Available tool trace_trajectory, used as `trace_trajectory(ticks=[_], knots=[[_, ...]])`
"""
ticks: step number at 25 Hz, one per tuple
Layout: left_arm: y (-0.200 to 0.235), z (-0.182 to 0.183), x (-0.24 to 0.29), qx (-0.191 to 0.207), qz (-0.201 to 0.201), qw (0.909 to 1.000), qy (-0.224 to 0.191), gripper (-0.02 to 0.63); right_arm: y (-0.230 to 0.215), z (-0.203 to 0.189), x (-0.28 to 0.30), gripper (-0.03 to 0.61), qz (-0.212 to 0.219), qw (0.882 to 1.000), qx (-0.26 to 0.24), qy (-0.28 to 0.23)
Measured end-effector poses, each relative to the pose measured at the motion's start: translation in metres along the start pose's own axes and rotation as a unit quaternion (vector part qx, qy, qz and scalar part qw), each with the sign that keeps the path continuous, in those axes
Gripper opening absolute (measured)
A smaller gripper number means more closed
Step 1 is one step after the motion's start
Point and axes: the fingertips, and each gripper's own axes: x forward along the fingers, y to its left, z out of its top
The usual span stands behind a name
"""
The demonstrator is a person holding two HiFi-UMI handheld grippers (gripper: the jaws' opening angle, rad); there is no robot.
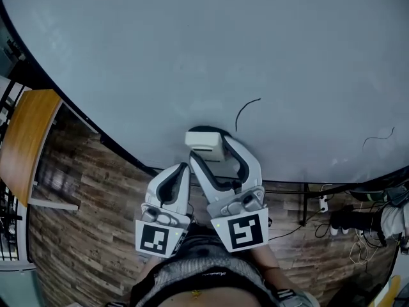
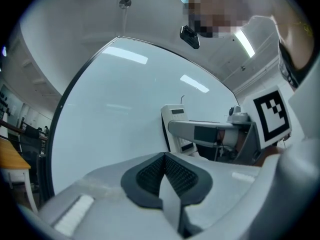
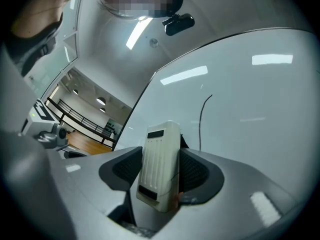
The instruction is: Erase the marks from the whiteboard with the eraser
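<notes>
Legible writing: the script on the person's garment [image 1: 208,274], bottom centre of the head view, is too small to read. Each gripper cube carries a black-and-white square marker only.

Right gripper [image 1: 214,148]: jaws clamped on the white eraser [image 1: 204,139], one ribbed pad on each long side. In the right gripper view the eraser [image 3: 161,154] stands nearly upright between the pads, its far end against the whiteboard [image 3: 260,109].

Left gripper [image 1: 181,171]: jaws pressed together, nothing between them. It sits just below and left of the right gripper.

Whiteboard [image 1: 192,43]: fills the upper frame. A curved black mark [image 1: 245,110] lies just right of and above the eraser. A second thin mark [image 1: 380,136] lies near the right edge.

Wooden table [image 1: 25,139]: left edge.
</notes>
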Motion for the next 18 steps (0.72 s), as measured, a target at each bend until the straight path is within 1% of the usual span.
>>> trace_trajectory(ticks=[3, 8, 10, 15, 18], knots=[[-0.025, -0.002, 0.019, 0.002, -0.005, 1.0000, 0.001, 0.003, -0.028, -0.006, -0.020, 0.238, -0.003, 1.000, -0.002, 0.005], [-0.028, -0.001, 0.021, -0.009, -0.004, 0.9999, 0.003, 0.003, -0.042, -0.005, -0.030, 0.238, -0.020, 1.000, -0.015, 0.016], [-0.039, -0.002, 0.025, -0.014, -0.006, 0.9999, 0.004, 0.003, -0.056, -0.004, -0.042, 0.239, -0.031, 0.999, -0.012, 0.016], [-0.074, -0.005, 0.039, -0.011, -0.019, 0.9998, 0.000, 0.003, -0.095, -0.005, -0.073, 0.241, -0.053, 0.999, -0.004, 0.014], [-0.083, -0.009, 0.040, -0.027, -0.016, 0.9995, 0.007, 0.003, -0.104, -0.003, -0.080, 0.241, -0.058, 0.998, 0.001, 0.009]])
